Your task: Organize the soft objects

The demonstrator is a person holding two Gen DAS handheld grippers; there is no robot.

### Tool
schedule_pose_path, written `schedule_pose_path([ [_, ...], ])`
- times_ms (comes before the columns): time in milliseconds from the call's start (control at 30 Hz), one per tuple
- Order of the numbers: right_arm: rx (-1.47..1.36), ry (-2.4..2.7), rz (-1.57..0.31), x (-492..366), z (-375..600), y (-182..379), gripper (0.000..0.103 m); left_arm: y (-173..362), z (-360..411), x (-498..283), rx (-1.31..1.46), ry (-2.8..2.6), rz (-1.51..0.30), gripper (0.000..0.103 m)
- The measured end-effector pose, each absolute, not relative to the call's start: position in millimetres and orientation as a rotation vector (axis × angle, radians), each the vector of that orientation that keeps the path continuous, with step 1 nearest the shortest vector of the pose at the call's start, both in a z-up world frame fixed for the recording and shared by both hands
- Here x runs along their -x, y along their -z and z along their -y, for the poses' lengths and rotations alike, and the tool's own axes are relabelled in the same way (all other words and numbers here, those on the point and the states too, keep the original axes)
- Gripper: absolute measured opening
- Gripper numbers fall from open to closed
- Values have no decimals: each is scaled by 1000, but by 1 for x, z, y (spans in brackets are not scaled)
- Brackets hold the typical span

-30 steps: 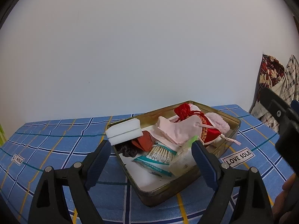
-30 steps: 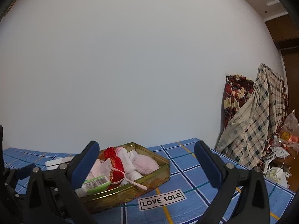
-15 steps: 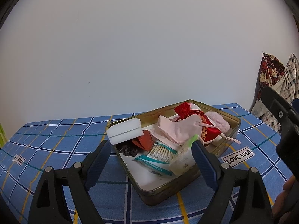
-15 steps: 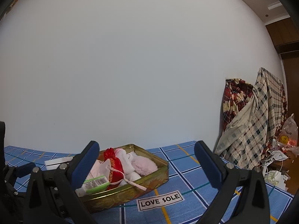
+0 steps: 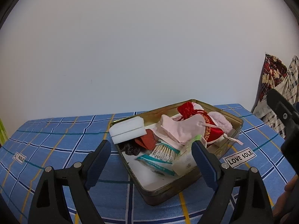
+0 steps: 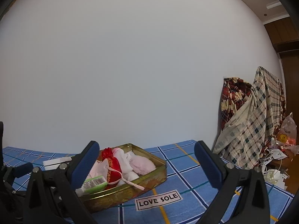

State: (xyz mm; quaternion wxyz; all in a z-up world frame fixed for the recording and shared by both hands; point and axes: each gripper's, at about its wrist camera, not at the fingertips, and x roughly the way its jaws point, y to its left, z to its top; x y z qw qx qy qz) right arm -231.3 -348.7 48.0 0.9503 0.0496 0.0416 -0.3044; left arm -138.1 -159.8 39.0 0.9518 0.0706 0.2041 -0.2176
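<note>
A shallow gold metal tin [image 5: 231, 130] sat at the lower centre of the left view, on the blue checked counter [image 5: 61, 136]. It was heaped with a pink cloth pouch [image 5: 179, 130], a red satin drawstring bag [image 5: 211, 128] and a white foam block [image 5: 127, 128] propped on its rim, probably gathered for sorting. The left tongs [image 5: 151, 160] gaped empty just before the tin; the right tongs [image 6: 146, 160] likewise stood wide, holding nothing.

tin [image 5: 186, 190]: gold metal, dull sheen
pouch [image 5: 211, 128]: glossy red satin
puff [image 5: 222, 121]: pink fluffy plush
block [image 5: 129, 129]: white matt foam
cover [image 5: 56, 141]: blue checked cloth, matt
tool pads [image 5: 204, 163]: blue ribbed rubber on black matt plastic
label [image 6: 158, 200]: white paper, printed
</note>
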Motion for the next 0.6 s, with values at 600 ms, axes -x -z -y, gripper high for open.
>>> schedule_pose_path([
  [600,-107,619,-82,233,350,-49,103,-37,158,136,-144,422,-423,90],
])
